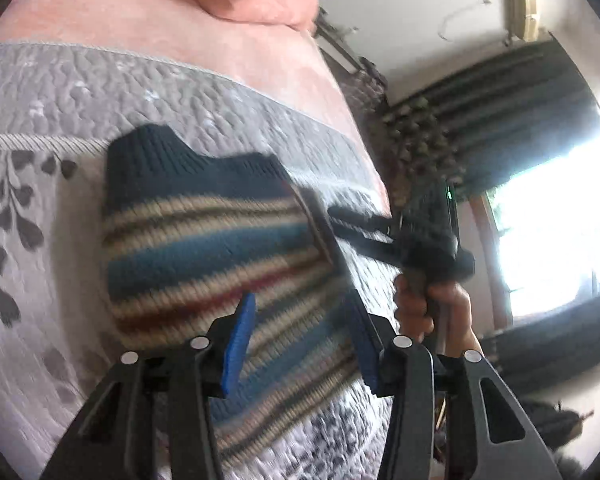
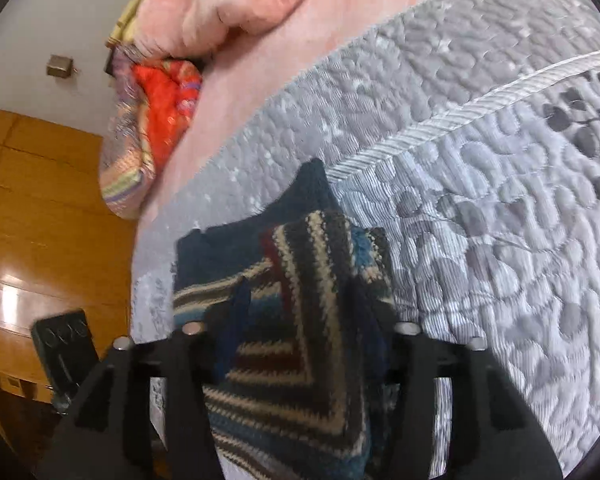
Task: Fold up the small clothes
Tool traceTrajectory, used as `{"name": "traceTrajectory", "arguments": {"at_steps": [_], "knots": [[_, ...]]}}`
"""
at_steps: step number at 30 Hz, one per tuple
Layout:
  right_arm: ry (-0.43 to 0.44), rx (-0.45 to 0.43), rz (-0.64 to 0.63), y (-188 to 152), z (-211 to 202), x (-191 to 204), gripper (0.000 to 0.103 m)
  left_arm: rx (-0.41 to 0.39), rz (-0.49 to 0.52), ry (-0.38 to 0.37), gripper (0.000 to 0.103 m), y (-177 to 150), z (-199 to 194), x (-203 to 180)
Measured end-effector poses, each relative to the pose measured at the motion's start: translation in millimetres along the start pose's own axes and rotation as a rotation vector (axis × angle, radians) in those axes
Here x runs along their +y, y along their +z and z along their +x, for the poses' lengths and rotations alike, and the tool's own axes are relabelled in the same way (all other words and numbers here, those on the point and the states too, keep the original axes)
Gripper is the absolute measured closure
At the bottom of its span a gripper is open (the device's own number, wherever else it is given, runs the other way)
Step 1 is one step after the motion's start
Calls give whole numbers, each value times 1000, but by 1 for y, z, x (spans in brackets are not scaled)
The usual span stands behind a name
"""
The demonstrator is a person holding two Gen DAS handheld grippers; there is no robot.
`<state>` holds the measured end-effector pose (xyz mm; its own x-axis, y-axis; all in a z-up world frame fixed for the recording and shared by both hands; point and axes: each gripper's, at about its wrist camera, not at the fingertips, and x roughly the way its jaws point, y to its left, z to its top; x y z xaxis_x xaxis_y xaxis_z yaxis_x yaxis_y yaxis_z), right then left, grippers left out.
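While the small striped knit sweater (image 1: 204, 248) of navy, cream, teal and dark red lies on the grey quilted bedspread with a dark leaf print (image 1: 24, 216), both tools hang over it. Seen from the left wrist camera, the left gripper (image 1: 300, 344) has its blue-padded fingers (image 1: 240, 340) spread wide, with striped knit showing in the gap between them; they pinch nothing. Its navy ribbed collar end points away from that camera, toward the plain grey border of the bedspread. Just beyond the sweater's right edge, the right gripper (image 1: 332, 220) reaches in, a black tool held by a person's hand (image 1: 428, 304); motion blur hides whether its fingers touch the cloth from this angle.

From the right wrist camera, the right gripper (image 2: 296, 312) stands with its jaws apart, and a folded flap of the sweater (image 2: 300, 320), stripes running at a diagonal, fills the space between them. The picture is blurred, so whether the dark pads (image 2: 236, 320) press on the knit I cannot tell. Underneath the flap the navy body of the garment lies flat on the bedspread (image 2: 480, 220).

A pink blanket (image 2: 240, 4) is heaped at the far side of the bed, with a bright orange patterned cloth (image 2: 156, 120) beside it and a wooden wardrobe (image 2: 40, 208) past the edge
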<state>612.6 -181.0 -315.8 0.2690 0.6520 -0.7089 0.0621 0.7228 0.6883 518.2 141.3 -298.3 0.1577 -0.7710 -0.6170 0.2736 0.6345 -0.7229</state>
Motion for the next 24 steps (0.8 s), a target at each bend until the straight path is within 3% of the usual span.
{"name": "traceTrajectory", "arguments": {"at_steps": [1,3,5,8,10,11,13,16,18,20,21,23,24], "knots": [[-33,-18,-20,1,0,0,95,2,-11,17,56,6,4,5],[-66,-65,-20,-3,-5,-7,97,21,-35,70,56,16,20,19],[-105,-82,46,-10,-4,-36,97,46,-69,76,60,25,36,33],[-65,-76,41,-16,0,-46,96,54,-68,102,62,28,50,29],[-33,-95,19,-17,-14,-38,84,43,-46,120,59,29,46,19],[-35,-109,15,-17,-21,-34,84,23,-23,128,59,27,38,12],[-21,-134,-49,-26,-42,-16,84,4,22,84,59,23,23,0],[34,-62,-155,-50,-43,8,84,18,63,54,59,17,20,-10],[-11,-4,-199,-61,-26,15,84,60,51,122,59,13,34,0],[-143,45,-205,-69,-3,0,103,89,57,202,68,9,52,12],[-159,45,-193,-70,1,-12,103,88,70,222,74,7,57,13],[-133,30,-157,-71,-8,-16,103,84,80,241,70,7,53,3],[-125,18,-166,-74,-15,-12,103,66,83,208,66,6,44,-6]]}}
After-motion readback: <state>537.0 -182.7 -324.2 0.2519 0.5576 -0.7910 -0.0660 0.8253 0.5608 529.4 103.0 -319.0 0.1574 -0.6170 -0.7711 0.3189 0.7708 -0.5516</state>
